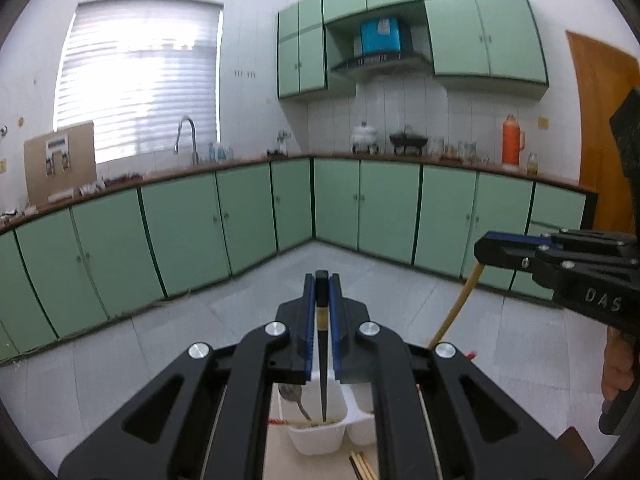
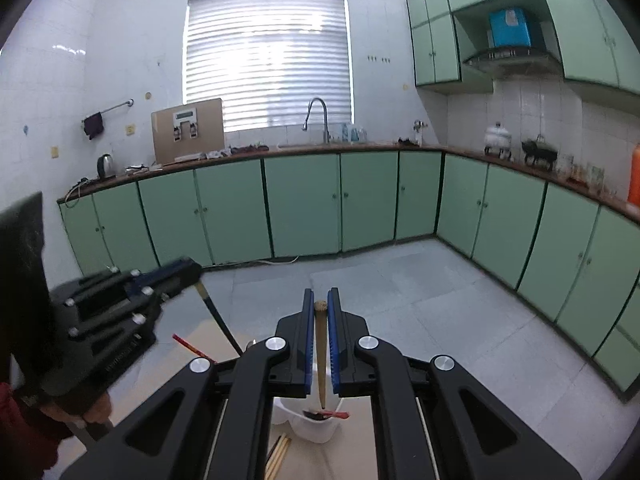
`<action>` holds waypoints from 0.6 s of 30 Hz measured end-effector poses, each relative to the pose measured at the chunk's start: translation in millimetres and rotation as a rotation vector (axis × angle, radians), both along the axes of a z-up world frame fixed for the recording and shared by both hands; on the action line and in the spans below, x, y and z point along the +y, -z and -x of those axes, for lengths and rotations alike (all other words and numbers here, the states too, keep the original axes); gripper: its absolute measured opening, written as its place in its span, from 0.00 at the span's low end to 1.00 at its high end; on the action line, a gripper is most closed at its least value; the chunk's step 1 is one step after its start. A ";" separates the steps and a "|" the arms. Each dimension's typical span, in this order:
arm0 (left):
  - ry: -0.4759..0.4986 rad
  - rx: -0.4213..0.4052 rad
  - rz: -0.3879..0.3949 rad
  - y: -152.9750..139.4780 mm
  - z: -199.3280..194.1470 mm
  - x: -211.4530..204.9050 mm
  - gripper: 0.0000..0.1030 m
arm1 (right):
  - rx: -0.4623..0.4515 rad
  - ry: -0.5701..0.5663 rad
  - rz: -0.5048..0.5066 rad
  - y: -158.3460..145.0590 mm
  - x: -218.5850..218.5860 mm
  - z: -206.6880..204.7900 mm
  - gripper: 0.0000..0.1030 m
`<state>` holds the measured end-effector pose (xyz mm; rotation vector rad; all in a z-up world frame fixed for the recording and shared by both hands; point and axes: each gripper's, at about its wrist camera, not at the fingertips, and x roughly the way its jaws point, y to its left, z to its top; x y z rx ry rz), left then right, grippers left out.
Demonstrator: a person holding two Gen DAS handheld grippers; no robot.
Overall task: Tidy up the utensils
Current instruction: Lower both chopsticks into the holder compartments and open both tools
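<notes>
A dark, tapered chopstick is clamped upright between the closed blue-padded jaws of the left gripper, its tip hanging over the near compartment of a white plastic divided utensil caddy, where a metal spoon already lies. A pale bamboo chopstick is pinched in the same way by the right gripper, its point poised above the caddy beside a red-handled utensil. A stick released off-centre could be caught on the divider or tipped over the rim, and, being thin and smooth, either could be turned in the pads. More bamboo sticks are left loose on the light wooden tabletop. Beyond, a grey tiled floor, green cabinets, a sink tap and a blinded window are seen.
</notes>
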<state>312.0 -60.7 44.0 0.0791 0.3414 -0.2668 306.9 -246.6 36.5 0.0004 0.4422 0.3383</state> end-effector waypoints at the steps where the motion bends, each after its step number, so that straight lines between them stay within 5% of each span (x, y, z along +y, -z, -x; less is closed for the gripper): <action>1: -0.002 0.016 -0.005 5.4 -4.3 0.5 0.06 | 0.012 0.000 0.003 6.1 0.7 -2.4 0.06; 8: -0.008 0.109 -0.014 36.4 -20.3 11.3 0.08 | 0.074 -0.004 0.002 30.3 0.0 -5.6 0.07; 13: -0.032 0.089 0.005 34.8 -10.5 26.3 0.32 | 0.070 0.014 -0.021 31.0 -11.4 4.5 0.12; 18: -0.063 0.029 0.023 22.7 21.1 38.8 0.48 | 0.026 0.037 -0.056 24.8 -18.0 27.6 0.32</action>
